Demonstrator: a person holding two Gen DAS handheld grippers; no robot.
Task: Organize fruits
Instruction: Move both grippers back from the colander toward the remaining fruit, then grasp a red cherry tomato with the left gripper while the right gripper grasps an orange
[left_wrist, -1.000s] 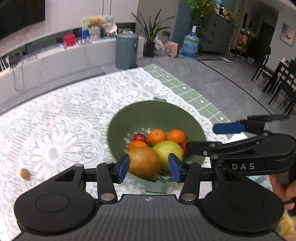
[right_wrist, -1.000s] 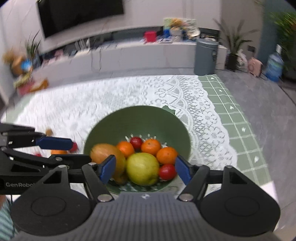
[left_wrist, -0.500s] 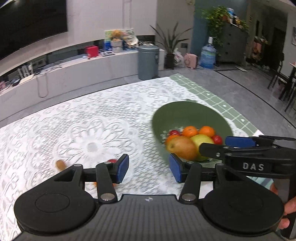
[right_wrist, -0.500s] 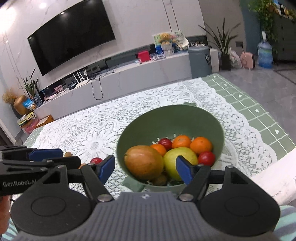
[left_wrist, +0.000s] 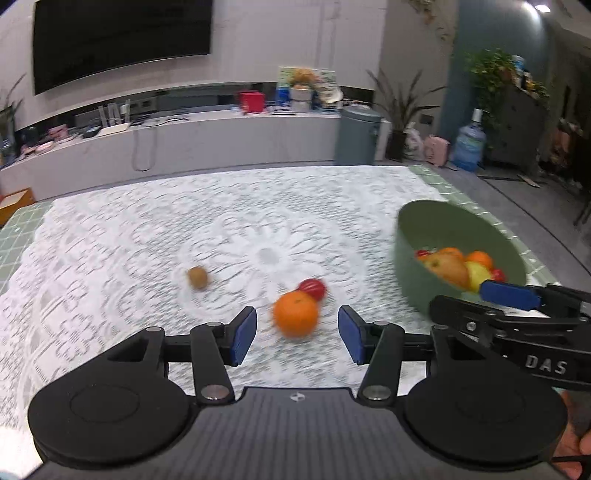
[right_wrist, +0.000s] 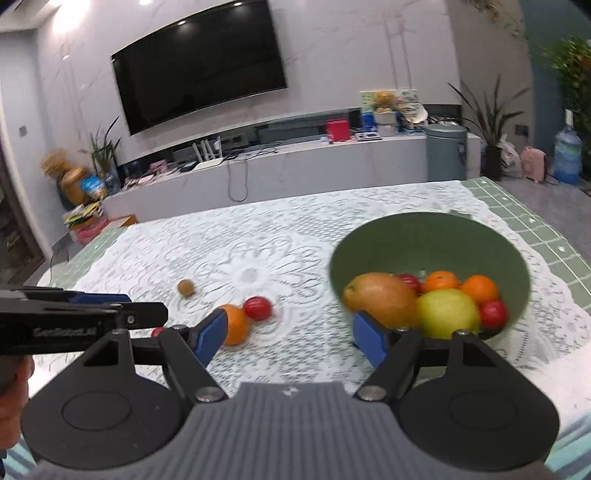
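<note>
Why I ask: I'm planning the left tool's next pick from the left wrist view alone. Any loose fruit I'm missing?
Observer: Yes. A small red fruit lies near the orange, showing just below the left tool.
Operator: Is the right tool free?
Observer: Yes. The right tool is open, holding nothing.
Operator: What's in the green bowl?
Observer: In the green bowl six fruits show: a mango, a yellow-green fruit, two oranges, two red ones.

Home living room; wall television (right_wrist: 199, 66)

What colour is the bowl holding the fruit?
The round plastic bowl is dull green; right wrist view shows it best.
</note>
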